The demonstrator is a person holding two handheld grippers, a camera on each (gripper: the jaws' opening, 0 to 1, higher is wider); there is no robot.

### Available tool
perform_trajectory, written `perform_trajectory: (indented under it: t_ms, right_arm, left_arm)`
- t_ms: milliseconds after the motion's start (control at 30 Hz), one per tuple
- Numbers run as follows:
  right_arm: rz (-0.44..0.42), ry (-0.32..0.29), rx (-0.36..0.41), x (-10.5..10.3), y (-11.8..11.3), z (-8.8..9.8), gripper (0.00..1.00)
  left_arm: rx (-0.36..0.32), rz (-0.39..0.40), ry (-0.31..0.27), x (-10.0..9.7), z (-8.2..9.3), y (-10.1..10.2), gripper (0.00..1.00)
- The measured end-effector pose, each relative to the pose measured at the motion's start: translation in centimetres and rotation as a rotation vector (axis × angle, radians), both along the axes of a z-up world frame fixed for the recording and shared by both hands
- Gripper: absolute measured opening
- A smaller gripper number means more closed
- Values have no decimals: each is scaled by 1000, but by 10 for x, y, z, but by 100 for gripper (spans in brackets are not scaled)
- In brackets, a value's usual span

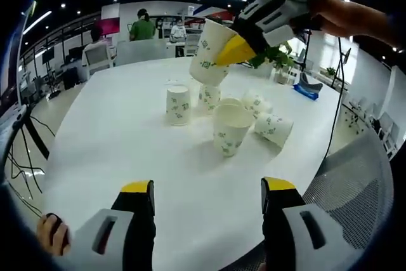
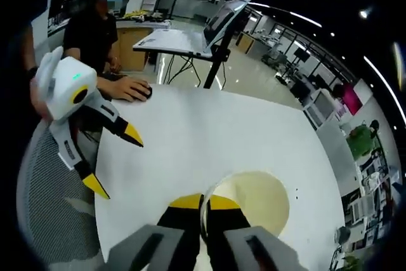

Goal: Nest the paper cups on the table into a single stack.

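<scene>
Right gripper (image 2: 203, 202) is pinched tight on the rim of a paper cup (image 1: 210, 55), held up over the table (image 1: 127, 138). Left gripper (image 1: 208, 190) hangs wide apart, gripping nothing (other cups (image 1: 231, 128) sit clustered mid-table).

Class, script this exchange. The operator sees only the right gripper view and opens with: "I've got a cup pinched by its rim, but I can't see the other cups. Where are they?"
Observer: In the left gripper view, the right gripper holds the held cup in the air, with the other cups grouped on the table below it.
Operator: Is any of them standing mouth up?
Observer: Yes. The upright cup stands open at the near side of the group.
Operator: Any lying down?
Observer: The tipped cup lies on its side, just right of the upright one.
</scene>
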State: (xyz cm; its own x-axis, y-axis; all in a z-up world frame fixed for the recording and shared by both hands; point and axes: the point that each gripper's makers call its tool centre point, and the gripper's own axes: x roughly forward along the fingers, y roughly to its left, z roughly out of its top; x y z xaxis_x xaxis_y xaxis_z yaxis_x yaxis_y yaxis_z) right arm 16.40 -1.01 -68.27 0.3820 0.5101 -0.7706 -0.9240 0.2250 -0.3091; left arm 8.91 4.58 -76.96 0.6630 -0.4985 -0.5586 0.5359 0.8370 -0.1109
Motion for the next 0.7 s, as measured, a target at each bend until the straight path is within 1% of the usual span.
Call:
perform_trajectory:
  t_ms: [167, 333, 500, 533, 600, 700]
  right_arm:
    - [-7, 9, -1, -7, -7, 0, 0]
    - [-18, 28, -9, -13, -16, -4, 0]
    - [-27, 60, -35, -19, -27, -20, 0]
    - [-29, 63, -36, -19, -28, -22, 0]
    - [-39, 85, -39, -21, -31, -31, 0]
    - [-43, 102, -45, -24, -32, -39, 0]
  left_arm:
    - [-2, 2, -1, -1, 2, 0, 67]
    - [-5, 5, 1, 0, 2, 0, 67]
    - [-5, 3, 0, -1, 3, 0, 66]
    - [-5, 2, 0, -1, 3, 0, 67]
    - [-5, 2, 0, -1, 2, 0, 66]
    - [-5, 1, 1, 0, 1, 1, 66]
